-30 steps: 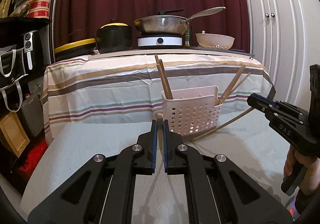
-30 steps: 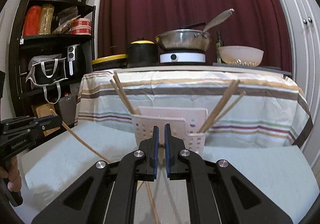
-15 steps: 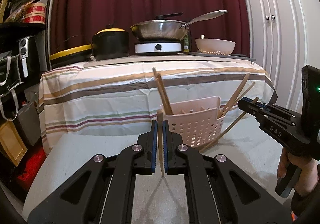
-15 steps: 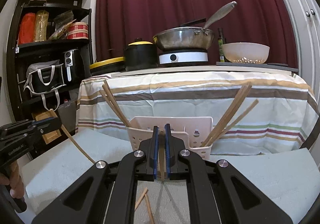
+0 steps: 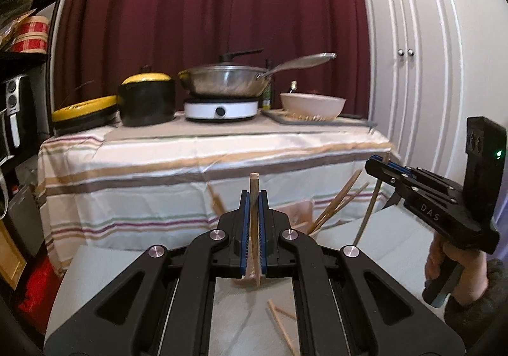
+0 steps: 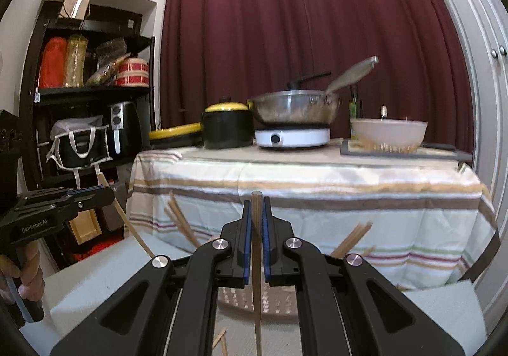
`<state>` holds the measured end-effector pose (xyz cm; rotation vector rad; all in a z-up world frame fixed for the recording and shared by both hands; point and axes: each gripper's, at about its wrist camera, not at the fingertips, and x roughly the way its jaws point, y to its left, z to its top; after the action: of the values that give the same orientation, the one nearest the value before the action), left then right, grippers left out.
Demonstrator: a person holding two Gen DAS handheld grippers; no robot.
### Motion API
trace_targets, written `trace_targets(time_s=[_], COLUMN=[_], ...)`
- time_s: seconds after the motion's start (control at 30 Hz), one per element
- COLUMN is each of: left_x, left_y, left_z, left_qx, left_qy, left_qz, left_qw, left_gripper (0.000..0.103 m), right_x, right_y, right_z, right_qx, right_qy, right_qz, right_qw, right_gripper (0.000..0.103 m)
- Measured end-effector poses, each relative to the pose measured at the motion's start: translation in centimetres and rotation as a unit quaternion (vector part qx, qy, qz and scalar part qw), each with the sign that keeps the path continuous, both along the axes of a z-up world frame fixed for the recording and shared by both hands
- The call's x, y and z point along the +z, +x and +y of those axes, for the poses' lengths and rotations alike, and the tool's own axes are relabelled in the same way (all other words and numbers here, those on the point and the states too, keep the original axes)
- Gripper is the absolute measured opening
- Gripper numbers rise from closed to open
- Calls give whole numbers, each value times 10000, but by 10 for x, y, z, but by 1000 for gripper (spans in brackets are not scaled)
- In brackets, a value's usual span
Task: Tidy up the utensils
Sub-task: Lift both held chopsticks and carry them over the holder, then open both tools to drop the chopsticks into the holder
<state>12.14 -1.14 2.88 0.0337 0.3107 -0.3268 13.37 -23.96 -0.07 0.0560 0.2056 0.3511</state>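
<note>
Left wrist: left hand-held gripper (image 5: 254,197) clamps 1 chopstick (image 5: 254,184).

1. "DAS" stands in pale letters on the side of the right gripper (image 5: 377,167), seen from the left wrist.
2. "GenRobot.AI" stands on the side of the left gripper (image 6: 106,194), seen from the right wrist.

Left gripper (image 5: 254,197) clamped on one upright chopstick (image 5: 254,184); right gripper (image 5: 373,165) gripped another; loose chopsticks (image 5: 281,322) lay on grey table (image 5: 104,270) below
</note>
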Motion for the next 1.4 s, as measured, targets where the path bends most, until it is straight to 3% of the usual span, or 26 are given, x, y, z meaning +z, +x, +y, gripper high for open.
trace_targets(time_s=[0.27, 0.53, 0.77, 1.03, 1.1, 1.17, 1.2, 1.23, 1.4], left_x=[41, 51, 34, -10, -19, -26, -26, -26, -15], left_y=[9, 38, 66, 97, 102, 105, 104, 100, 78], left_z=[-15, -24, -29, -30, -29, -27, -26, -25, -20], left_qx=[-77, 128, 119, 41, 81, 154, 192, 208, 269], left_qy=[139, 232, 178, 248, 238, 259, 260, 239, 227], left_qz=[-415, -595, -363, 277, 362, 416, 396, 341, 77], left_qw=[9990, 9979, 9991, 9993, 9990, 9987, 9987, 9989, 9994], left_gripper=[6, 6, 6, 6, 10, 34, 40, 46, 59], right_x=[29, 45, 31, -17, -25, -27, -26, -24, -8], right_y=[17, 43, 73, 105, 108, 108, 106, 104, 80], right_z=[-12, -14, -10, -1, 1, 3, 3, 3, -1], right_qx=[-109, -176, -197, -139, -128, -128, -142, -167, -232], right_qy=[96, 185, 193, 93, 50, 13, 6, -7, -79], right_qz=[-424, -733, -696, -54, 37, 78, 47, 4, -226], right_qw=[9990, 9970, 9972, 9998, 9999, 9999, 9999, 9999, 9994], right_gripper=[6, 6, 6, 6, 9, 25, 38, 45, 51])
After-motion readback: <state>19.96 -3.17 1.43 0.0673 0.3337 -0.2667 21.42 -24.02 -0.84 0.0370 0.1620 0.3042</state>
